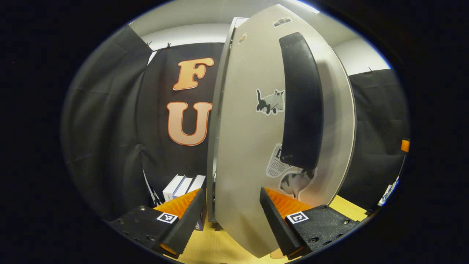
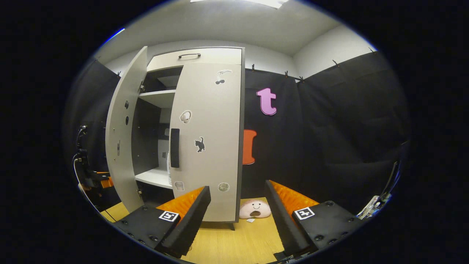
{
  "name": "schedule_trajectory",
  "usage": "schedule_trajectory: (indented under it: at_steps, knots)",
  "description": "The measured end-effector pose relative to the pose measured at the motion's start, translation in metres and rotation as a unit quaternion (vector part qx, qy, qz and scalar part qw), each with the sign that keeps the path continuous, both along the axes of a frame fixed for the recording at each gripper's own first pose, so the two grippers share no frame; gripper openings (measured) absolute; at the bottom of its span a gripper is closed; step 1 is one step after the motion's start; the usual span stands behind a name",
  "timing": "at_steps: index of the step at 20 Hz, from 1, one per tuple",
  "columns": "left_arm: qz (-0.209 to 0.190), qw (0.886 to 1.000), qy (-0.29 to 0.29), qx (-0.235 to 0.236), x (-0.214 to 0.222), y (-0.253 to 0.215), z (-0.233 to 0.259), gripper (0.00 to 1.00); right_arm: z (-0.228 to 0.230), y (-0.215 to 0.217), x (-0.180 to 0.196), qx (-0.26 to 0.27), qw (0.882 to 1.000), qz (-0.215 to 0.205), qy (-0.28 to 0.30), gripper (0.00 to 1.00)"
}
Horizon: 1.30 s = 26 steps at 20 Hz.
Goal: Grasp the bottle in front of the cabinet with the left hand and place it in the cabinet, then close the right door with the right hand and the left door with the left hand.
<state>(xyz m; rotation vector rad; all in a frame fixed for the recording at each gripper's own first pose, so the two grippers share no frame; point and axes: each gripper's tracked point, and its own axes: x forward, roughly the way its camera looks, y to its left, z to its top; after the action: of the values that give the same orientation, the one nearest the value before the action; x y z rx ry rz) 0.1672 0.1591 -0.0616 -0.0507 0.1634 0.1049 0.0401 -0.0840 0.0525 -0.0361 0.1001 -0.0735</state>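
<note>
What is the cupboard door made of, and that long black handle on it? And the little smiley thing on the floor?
The left door looks like smooth, matte grey coated board. Its handle seems grainy black plastic or foam; hard to tell. The smiley toy looks like soft pink plush, rounded and squashy.

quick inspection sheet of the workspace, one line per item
surface: yellow wooden floor, bare in front of the cabinet.
job's things: cabinet; right door looks closed; left door swung open; bottle partly visible on the lower shelf.
clutter: pink plush toy at the cabinet's foot; white boxes by the wall.
grippers: left gripper open, fingers straddling the left door's edge; right gripper open, holding nothing.
cables: cable at the far left.
surroundings: black cloth walls, white ceiling.
</note>
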Motion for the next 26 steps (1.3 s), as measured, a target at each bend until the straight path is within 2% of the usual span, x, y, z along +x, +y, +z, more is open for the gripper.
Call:
schedule_trajectory:
  at_steps: [2,6,9,10,11,12,14,16,17,18,23,26]
  knots:
    - [-0.011,1.000,0.003,0.002,0.010,-0.006,-0.004,0.89,-0.005,-0.008,-0.001,0.006,1.000,-0.008,0.004,0.98]
    - [-0.028,1.000,0.005,0.000,0.037,-0.023,-0.009,0.89,-0.011,-0.026,-0.003,0.005,1.000,-0.022,0.010,0.98]
    - [-0.040,0.999,0.004,0.007,0.063,-0.035,-0.014,0.90,-0.015,-0.048,-0.006,-0.012,0.999,-0.043,0.015,0.98]
    - [-0.043,0.999,0.004,0.010,0.070,-0.037,-0.015,0.90,-0.016,-0.053,-0.006,-0.013,0.999,-0.049,0.017,0.94]
    - [-0.047,0.999,0.005,0.014,0.073,-0.039,-0.016,0.94,-0.017,-0.058,-0.008,-0.013,0.998,-0.054,0.018,0.98]
    - [-0.050,0.999,0.005,0.017,0.077,-0.040,-0.017,0.90,-0.019,-0.063,-0.008,-0.012,0.998,-0.059,0.020,0.98]
    - [-0.051,0.999,0.005,0.014,0.081,-0.042,-0.016,0.94,-0.023,-0.070,-0.008,-0.010,0.998,-0.066,0.023,0.98]
    - [-0.049,0.999,0.005,0.006,0.087,-0.043,-0.018,0.93,-0.026,-0.071,-0.006,-0.008,0.997,-0.067,0.027,0.98]
    - [-0.047,0.999,0.007,0.004,0.090,-0.042,-0.019,0.94,-0.028,-0.070,-0.005,-0.008,0.997,-0.066,0.030,0.94]
    - [-0.047,0.999,0.008,0.004,0.093,-0.043,-0.021,0.94,-0.029,-0.070,-0.004,-0.008,0.997,-0.065,0.032,0.98]
    - [-0.070,0.997,0.009,0.006,0.100,-0.062,-0.017,0.94,-0.029,-0.068,-0.001,-0.013,0.998,-0.060,0.035,0.98]
    - [-0.060,0.998,0.015,0.007,0.100,-0.064,-0.016,0.94,-0.026,-0.070,0.004,-0.013,0.998,-0.057,0.036,0.98]
